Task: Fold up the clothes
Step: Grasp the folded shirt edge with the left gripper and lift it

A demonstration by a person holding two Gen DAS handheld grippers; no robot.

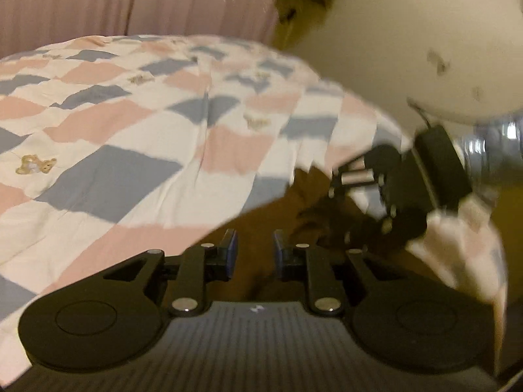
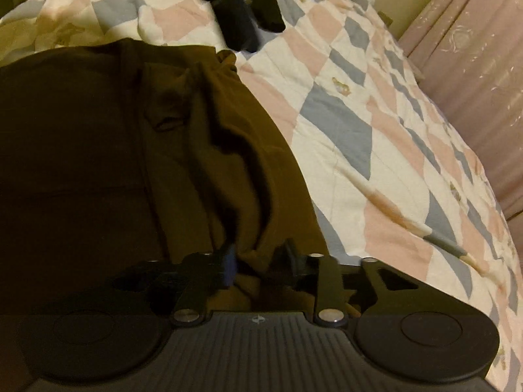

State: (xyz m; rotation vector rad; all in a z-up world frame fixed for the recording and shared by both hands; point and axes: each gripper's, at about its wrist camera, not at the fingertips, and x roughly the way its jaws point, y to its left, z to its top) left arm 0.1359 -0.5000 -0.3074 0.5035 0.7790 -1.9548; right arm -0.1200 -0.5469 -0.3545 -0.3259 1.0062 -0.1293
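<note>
Left wrist view: I see my left gripper (image 1: 253,254) with its black fingers and blue pads (image 1: 232,254) set apart by a narrow gap, nothing visibly clamped between them; dark brown fabric lies under the gap, but motion blur prevents me from confirming contact. My right gripper (image 1: 385,192) appears in this view at the right, a blurred black mechanism above the dark brown cloth garment (image 1: 268,228), beside a raised fold of the patchwork quilt (image 1: 130,130) in pink, grey-blue and white with small embroidered bears, which covers the bed. A pleated pink curtain (image 1: 130,3) hangs behind the far edge of the bed, and a cream wall (image 1: 425,32) stands at the right. Right wrist view: the right gripper (image 2: 260,263) has its fingers closed in on a bunched fold of the garment (image 2: 130,147), cloth filling the space between the blue pad (image 2: 230,266) and the opposite finger. The garment lies spread over the left part of the quilt (image 2: 359,124), wrinkled along its right border. The left gripper (image 2: 242,6) hangs at the garment's far end, near the top of this view; its finger state is not readable here.
</note>
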